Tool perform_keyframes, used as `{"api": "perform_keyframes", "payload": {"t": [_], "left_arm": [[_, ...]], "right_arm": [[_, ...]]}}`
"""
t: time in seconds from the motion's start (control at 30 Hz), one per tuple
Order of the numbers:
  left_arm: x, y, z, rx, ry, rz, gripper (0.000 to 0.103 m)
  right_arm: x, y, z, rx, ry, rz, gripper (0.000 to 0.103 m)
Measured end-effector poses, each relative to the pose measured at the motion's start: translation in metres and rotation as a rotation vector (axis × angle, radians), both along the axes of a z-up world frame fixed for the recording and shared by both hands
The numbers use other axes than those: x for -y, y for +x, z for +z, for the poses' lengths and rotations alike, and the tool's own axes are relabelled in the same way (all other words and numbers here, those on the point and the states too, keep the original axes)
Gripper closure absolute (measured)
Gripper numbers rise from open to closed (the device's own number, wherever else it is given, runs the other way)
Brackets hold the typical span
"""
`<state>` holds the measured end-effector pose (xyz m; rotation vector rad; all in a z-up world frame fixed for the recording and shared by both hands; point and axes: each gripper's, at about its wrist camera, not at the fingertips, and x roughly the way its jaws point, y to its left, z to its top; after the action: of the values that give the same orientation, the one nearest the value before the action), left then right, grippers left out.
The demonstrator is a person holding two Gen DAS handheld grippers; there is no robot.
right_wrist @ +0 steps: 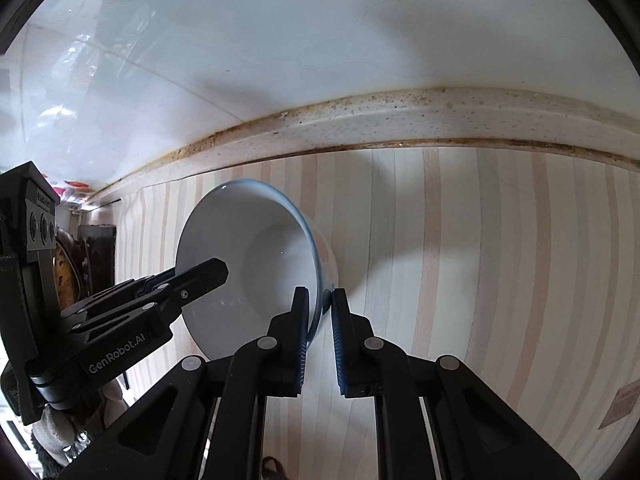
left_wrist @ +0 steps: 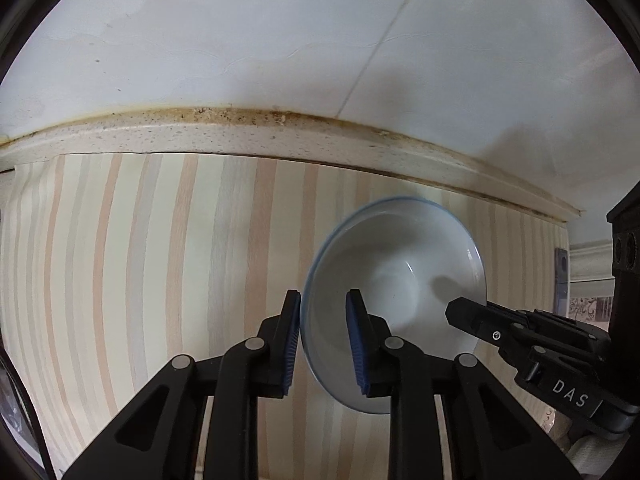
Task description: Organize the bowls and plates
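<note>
One white bowl with a thin blue rim (left_wrist: 400, 272) (right_wrist: 248, 264) is on the striped, wood-look counter (left_wrist: 160, 260), near the back ledge. My left gripper (left_wrist: 324, 344) is shut on the bowl's left rim, one blue pad outside the wall and one inside. My right gripper (right_wrist: 320, 332) is shut on the opposite rim, which runs between its pads. Each gripper shows in the other's view: the right gripper (left_wrist: 460, 314) reaches in over the far rim, the left gripper (right_wrist: 216, 270) likewise. The bowl is empty. Whether it rests on the counter or hangs just above it, I cannot tell.
A speckled stone ledge (left_wrist: 200, 136) with stained grout runs along the back, white wall tiles (left_wrist: 280, 40) above it. Dark clutter (right_wrist: 92, 256) stands past the counter's left end. A grey fitting (left_wrist: 562, 276) is at the right end, a pink label (right_wrist: 622, 404) at the near right.
</note>
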<state>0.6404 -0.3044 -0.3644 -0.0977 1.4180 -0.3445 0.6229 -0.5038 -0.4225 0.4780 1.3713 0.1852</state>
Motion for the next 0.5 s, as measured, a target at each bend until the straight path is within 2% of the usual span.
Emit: {"api": "perform_keyframes", "payload": {"t": [0.2,0.5], "left_arm": [[0.007,-0.034,0.029,0.033,-0.021,-0.033,0.083],[0.022,-0.107,0.077,0.089,-0.047,-0.125,0.083]], "right_arm": [[0.003,-0.028,0.023,0.024,0.014,-0.011,0.09],[0.019,-0.116,0.065,0.061,0.026,-0.046,0.09]]}}
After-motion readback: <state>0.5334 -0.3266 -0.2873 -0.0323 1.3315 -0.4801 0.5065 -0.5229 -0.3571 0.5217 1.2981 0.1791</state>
